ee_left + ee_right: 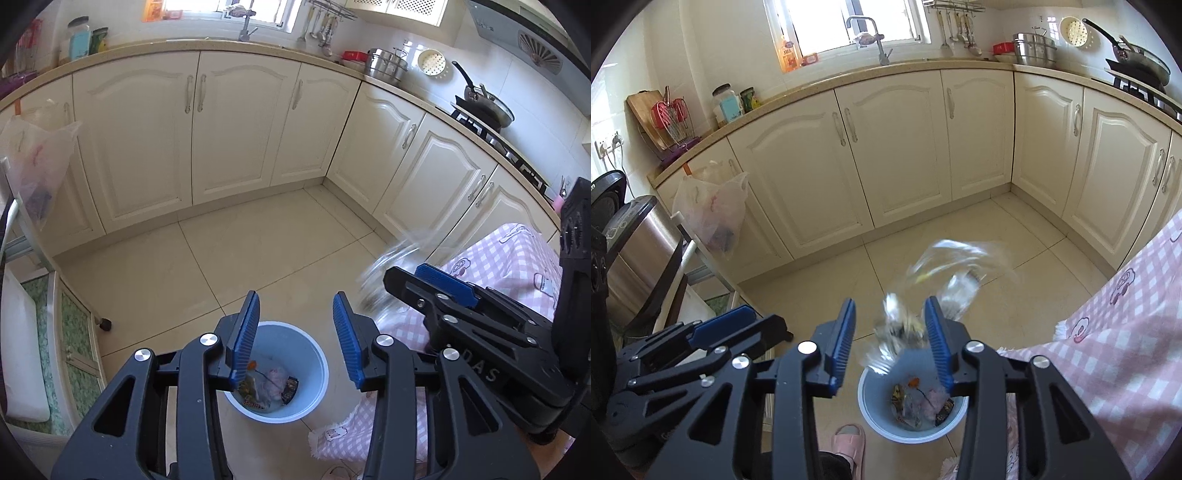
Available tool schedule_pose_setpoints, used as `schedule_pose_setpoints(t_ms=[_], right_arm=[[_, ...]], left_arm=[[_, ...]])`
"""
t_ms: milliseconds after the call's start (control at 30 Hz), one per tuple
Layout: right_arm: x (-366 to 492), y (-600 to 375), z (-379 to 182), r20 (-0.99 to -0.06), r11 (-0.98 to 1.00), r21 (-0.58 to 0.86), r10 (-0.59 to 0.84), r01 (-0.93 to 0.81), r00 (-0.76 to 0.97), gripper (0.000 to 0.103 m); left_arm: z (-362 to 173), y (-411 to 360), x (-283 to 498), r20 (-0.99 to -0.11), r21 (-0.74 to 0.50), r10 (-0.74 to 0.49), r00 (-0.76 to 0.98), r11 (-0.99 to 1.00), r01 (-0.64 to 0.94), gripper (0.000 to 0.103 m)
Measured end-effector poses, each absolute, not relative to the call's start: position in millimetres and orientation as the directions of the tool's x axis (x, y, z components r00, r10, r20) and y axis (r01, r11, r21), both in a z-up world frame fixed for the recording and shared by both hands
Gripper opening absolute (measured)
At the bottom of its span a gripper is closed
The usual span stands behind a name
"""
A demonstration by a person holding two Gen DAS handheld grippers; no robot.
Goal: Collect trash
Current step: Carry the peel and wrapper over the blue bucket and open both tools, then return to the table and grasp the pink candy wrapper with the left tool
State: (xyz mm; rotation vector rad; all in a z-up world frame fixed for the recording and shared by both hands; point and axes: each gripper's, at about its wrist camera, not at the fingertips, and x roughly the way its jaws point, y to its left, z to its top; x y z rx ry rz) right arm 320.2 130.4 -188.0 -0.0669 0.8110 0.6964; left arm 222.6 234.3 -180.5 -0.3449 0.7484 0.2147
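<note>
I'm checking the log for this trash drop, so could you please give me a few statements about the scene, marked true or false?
1. The blue trash bin stands on the tiled floor and already holds wrappers. True.
2. The left gripper is shut on a wrapper. False: its jaws stand apart with nothing between them.
3. A clear plastic wrapper shows blurred ahead of the open right gripper, above the bin. True.
4. The bin lies tipped on its side. False: it stands upright, mouth up.
5. A pink checked cloth lies to the right of the bin. True.
6. A cabinet door under the sink hangs open. False: all cabinet doors in view are closed.
</note>
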Motion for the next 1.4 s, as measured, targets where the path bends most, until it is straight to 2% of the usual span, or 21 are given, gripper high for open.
schedule_pose_setpoints(t_ms=[333, 567, 767, 1067, 1200, 1400], right_arm=[[298.2, 84.2, -139.6, -0.633, 0.828, 0.174, 0.509, -0.533, 0.584, 0.042], [267.8, 3.4, -87.1, -0.553, 0.883, 0.15, 0.448, -0.446, 0.702, 0.043], [233.9, -95.8, -53.7, -0.492, 0.943, 0.137, 0.33, -0.303, 0.805, 0.046], [188.1, -252.0, -48.7, -0.479, 0.992, 0.123, 0.065, -0.006, 0.875, 0.047], [178.5, -303.8, -59.9, -0.502, 0.988, 0.134, -0.003, 0.081, 0.865, 0.047], [172.3, -359.7, -79.2, -0.527, 0.972, 0.177, -0.039, 0.155, 0.849, 0.047]], left_arm=[[-142.5, 201.3, 210.2, -0.646, -0.228, 0.043, 0.762, 0.942, -0.246, 0.043], [-94.4, 136.3, 198.7, -0.575, -0.226, -0.044, 0.817, 0.968, -0.107, 0.045], [-66.1, 58.9, 194.5, -0.542, -0.193, -0.151, 0.826, 0.98, 0.052, 0.051], [-59.9, -78.8, 202.2, -0.568, -0.188, -0.365, 0.738, 0.93, 0.315, 0.053], [-67.0, -132.8, 200.3, -0.587, -0.181, -0.414, 0.695, 0.905, 0.386, 0.053], [-82.2, -196.8, 208.2, -0.634, -0.151, -0.425, 0.646, 0.887, 0.436, 0.053]])
